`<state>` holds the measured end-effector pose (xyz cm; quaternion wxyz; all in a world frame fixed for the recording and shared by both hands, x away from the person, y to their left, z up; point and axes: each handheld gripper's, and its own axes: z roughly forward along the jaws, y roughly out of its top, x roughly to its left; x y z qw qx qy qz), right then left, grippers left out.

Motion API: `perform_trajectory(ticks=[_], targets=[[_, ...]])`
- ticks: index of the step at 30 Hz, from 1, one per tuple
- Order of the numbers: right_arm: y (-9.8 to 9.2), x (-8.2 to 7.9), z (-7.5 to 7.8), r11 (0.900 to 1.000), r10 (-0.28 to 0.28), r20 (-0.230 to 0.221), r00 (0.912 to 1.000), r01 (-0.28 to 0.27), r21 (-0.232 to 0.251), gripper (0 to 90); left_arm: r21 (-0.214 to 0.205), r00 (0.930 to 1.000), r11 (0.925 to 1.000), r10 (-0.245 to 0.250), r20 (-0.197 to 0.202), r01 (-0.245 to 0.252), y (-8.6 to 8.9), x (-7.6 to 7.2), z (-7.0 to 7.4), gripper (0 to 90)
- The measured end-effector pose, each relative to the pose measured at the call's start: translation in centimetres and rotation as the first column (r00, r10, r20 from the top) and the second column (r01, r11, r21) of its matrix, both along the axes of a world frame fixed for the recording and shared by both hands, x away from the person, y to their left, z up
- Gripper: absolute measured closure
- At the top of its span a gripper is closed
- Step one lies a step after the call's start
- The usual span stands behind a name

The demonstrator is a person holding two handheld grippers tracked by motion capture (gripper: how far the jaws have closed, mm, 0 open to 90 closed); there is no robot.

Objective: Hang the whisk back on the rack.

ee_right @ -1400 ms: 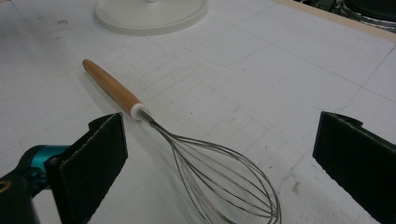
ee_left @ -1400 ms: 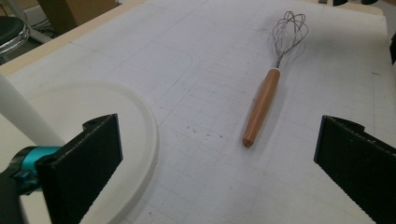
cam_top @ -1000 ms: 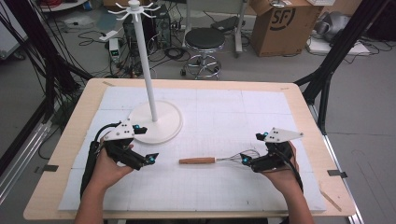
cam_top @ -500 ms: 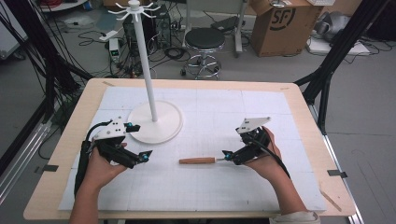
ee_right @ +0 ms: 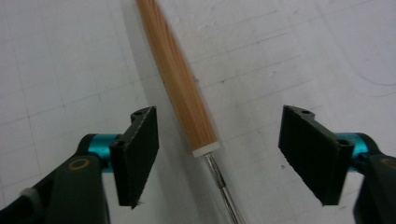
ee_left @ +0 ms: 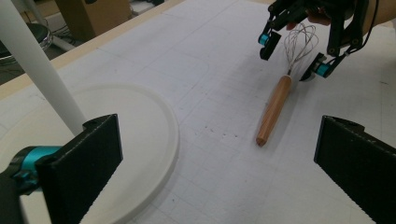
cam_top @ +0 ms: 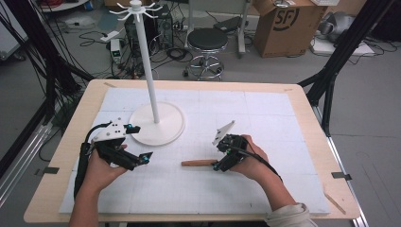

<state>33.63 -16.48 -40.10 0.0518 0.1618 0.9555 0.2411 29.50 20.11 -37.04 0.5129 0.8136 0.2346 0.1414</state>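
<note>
Large dark letters "SF" stand on the side of a brown cardboard box (cam_top: 283, 26) on the floor beyond the counter.

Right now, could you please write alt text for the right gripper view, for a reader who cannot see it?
A whisk with a wooden handle lies on the white gridded mat, between the open black jaws of the right gripper. The jaws straddle the point where handle meets metal stem, touching neither; they have just been closing.

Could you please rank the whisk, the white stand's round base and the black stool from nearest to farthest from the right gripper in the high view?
1. Whisk: under the right gripper, wooden handle pointing left.
2. Stand base: up-left on the table.
3. Black stool: on the floor beyond the table.
</note>
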Motion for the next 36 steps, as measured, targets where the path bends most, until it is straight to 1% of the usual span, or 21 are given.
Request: perform_trajectory(ticks=[2,4,5,9,11,12,14,15,17,19,22,24,25,27,29,30,32,33,34,36], targets=[[0.5,0.0,-0.3,0.9992,0.022,-0.021,0.9995,-0.022,-0.034,33.0,0.002,1.0000,1.0000,-0.002,-0.001,0.002,0.0,0.0,0.0,1.6],[0.8,0.1,-0.7,0.9984,0.028,-0.036,0.9990,-0.029,-0.048,35.9,0.002,1.0000,1.0000,-0.002,-0.001,0.002,0.1,0.0,-0.1,1.6],[0.9,0.1,-0.9,0.9975,0.033,-0.034,0.9989,-0.035,-0.062,37.0,0.003,1.0000,1.0000,-0.002,-0.001,0.002,0.1,0.1,-0.1,1.6],[1.2,0.3,-1.5,0.9951,0.025,-0.059,0.9979,-0.031,-0.094,44.7,0.000,1.0000,1.0000,-0.003,-0.005,0.003,0.0,0.1,-0.2,1.6],[1.2,0.4,-1.8,0.9944,0.021,-0.077,0.9968,-0.029,-0.102,49.4,-0.001,1.0000,1.0000,-0.005,-0.004,0.005,0.0,0.1,-0.2,1.6],[1.3,0.4,-1.9,0.9937,0.013,-0.085,0.9963,-0.022,-0.110,49.6,-0.002,1.0000,1.0000,-0.006,-0.004,0.006,0.0,0.1,-0.2,1.6],[1.2,0.4,-1.8,0.9943,0.007,-0.077,0.9970,-0.016,-0.105,53.9,0.001,1.0000,1.0000,-0.003,-0.005,0.003,0.0,0.1,-0.2,1.6],[1.2,0.4,-1.8,0.9944,0.008,-0.081,0.9967,-0.017,-0.105,55.1,-0.002,1.0000,1.0000,-0.002,-0.005,0.002,0.0,0.1,-0.2,1.6],[1.2,0.3,-1.8,0.9941,0.017,-0.074,0.9971,-0.025,-0.105,57.3,0.003,1.0000,1.0000,-0.004,-0.004,0.004,0.0,0.1,-0.2,1.6],[1.2,0.3,-1.8,0.9942,0.018,-0.083,0.9964,-0.027,-0.104,65.6,0.001,1.0000,1.0000,-0.005,-0.005,0.005,-0.1,0.1,-0.2,1.6],[1.2,0.2,-1.7,0.9940,0.027,-0.086,0.9959,-0.036,-0.103,67.2,0.000,1.0000,1.0000,-0.006,-0.006,0.006,-0.2,0.0,-0.2,1.6],[1.3,0.3,-1.7,0.9937,0.033,-0.086,0.9957,-0.042,-0.104,71.7,0.007,0.9999,0.9999,-0.010,-0.003,0.010,-0.1,0.0,-0.2,1.6],[1.3,0.2,-1.7,0.9931,0.036,-0.091,0.9952,-0.046,-0.108,73.7,0.002,0.9999,1.0000,-0.009,-0.005,0.009,-0.1,0.0,-0.2,1.6],[1.3,0.3,-1.6,0.9929,0.034,-0.097,0.9947,-0.044,-0.111,74.2,0.000,1.0000,1.0000,-0.008,-0.004,0.008,-0.1,0.0,-0.2,1.6],[1.2,0.2,-1.6,0.9933,0.036,-0.104,0.9939,-0.047,-0.106,74.4,-0.002,1.0000,1.0000,-0.006,-0.002,0.006,-0.1,0.0,-0.1,1.6],[1.2,0.3,-1.6,0.9934,0.040,-0.096,0.9946,-0.050,-0.103,74.4,-0.002,1.0000,1.0000,-0.006,-0.002,0.006,-0.1,0.0,-0.1,1.6],[1.0,0.4,-1.2,0.9962,0.036,-0.090,0.9953,-0.043,-0.076,74.5,-0.003,1.0000,1.0000,-0.006,-0.003,0.006,0.0,0.0,-0.1,1.6],[0.8,0.4,-0.9,0.9980,0.036,-0.085,0.9957,-0.040,-0.048,74.6,-0.004,1.0000,1.0000,-0.006,-0.003,0.006,-0.1,0.0,-0.1,1.6],[0.6,0.5,-0.6,0.9993,0.032,-0.090,0.9954,-0.034,-0.018,74.6,-0.004,1.0000,1.0000,-0.007,-0.002,0.007,0.0,0.0,-0.1,1.6],[0.2,0.6,0.3,0.9987,0.028,-0.088,0.9957,-0.024,0.046,74.7,-0.007,1.0000,1.0000,-0.004,-0.004,0.004,0.0,0.0,-0.1,1.6]])
